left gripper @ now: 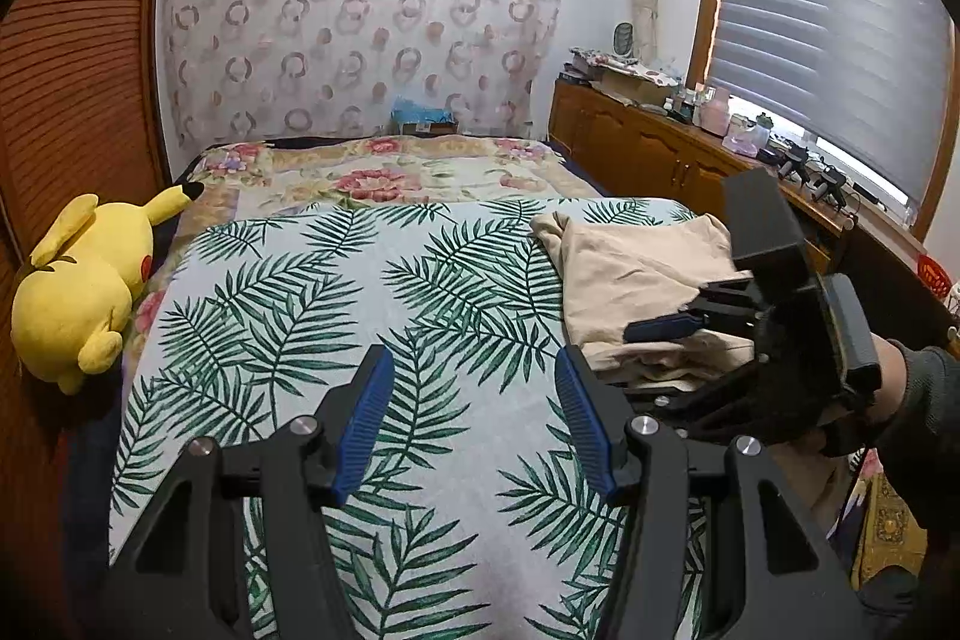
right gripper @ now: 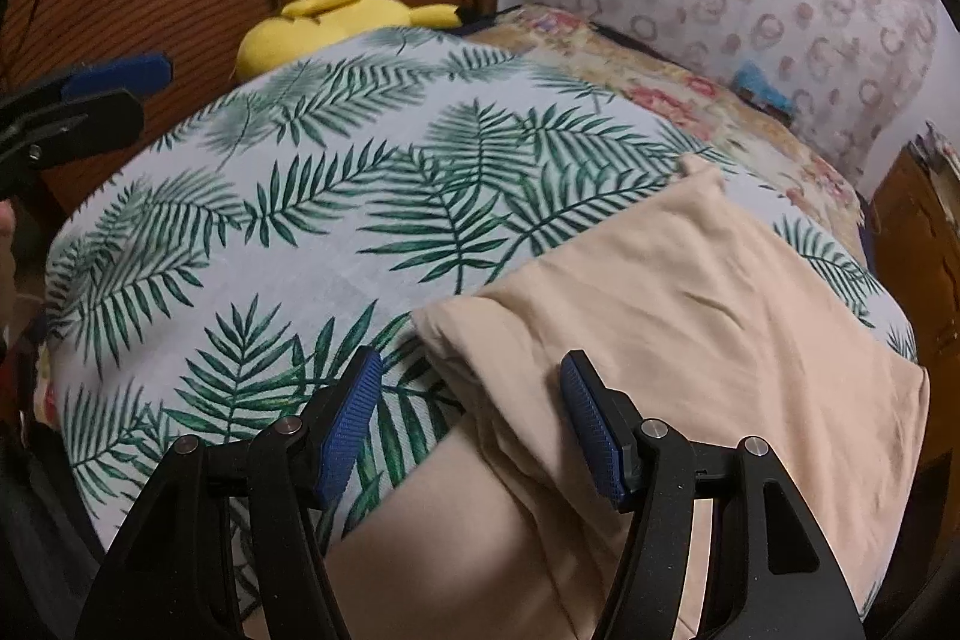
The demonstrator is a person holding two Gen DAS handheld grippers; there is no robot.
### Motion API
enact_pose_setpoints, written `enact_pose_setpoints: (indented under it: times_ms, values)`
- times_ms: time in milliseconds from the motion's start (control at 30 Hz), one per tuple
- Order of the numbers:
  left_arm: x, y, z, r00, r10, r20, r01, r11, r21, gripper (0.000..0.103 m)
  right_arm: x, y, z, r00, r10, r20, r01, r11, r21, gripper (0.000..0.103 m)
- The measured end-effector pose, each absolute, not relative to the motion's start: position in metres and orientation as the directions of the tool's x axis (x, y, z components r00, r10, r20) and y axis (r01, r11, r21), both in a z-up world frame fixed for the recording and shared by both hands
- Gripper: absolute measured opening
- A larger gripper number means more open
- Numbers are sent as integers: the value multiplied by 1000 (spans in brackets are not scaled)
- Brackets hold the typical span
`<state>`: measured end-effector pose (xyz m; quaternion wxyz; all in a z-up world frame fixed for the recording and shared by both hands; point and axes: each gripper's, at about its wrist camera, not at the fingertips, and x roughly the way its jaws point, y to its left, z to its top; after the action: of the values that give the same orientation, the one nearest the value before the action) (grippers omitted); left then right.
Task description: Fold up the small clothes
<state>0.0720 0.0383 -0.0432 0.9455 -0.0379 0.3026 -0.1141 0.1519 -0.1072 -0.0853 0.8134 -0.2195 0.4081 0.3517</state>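
On the leaf-print sheet (right gripper: 252, 232) lies a creased beige garment (right gripper: 690, 316).

no readable text, labels, brands or numbers in either view, small items on the cabinet (left gripper: 660, 142) at 2 o'clock too blurred to read

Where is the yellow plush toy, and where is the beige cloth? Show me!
yellow plush toy (left gripper: 66, 298): left wrist view, on the middle of its body, lying at the bed's left edge.
beige cloth (right gripper: 690, 292): right wrist view, on the flat upper layer, lying on the leaf-print sheet.
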Motion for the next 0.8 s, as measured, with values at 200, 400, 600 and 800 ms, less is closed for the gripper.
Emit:
enact_pose_setpoints:
  times_ms: [200,400,600,800]
  values:
    - [70,32,-47,784,-248,-569,206,969,-138,55,164,-112,-89,442,377,-814,-738,669,-91,20]
    - [71,27,-53,772,-260,-579,217,966,-143,55,170,-145,-48,530,456,-715,-685,727,-44,3]
    - [72,20,-53,768,-273,-580,233,962,-144,55,202,-203,0,648,404,-646,-568,821,-57,3]
    - [72,17,-54,763,-279,-583,240,960,-144,55,241,-252,17,708,290,-644,-458,883,-106,3]
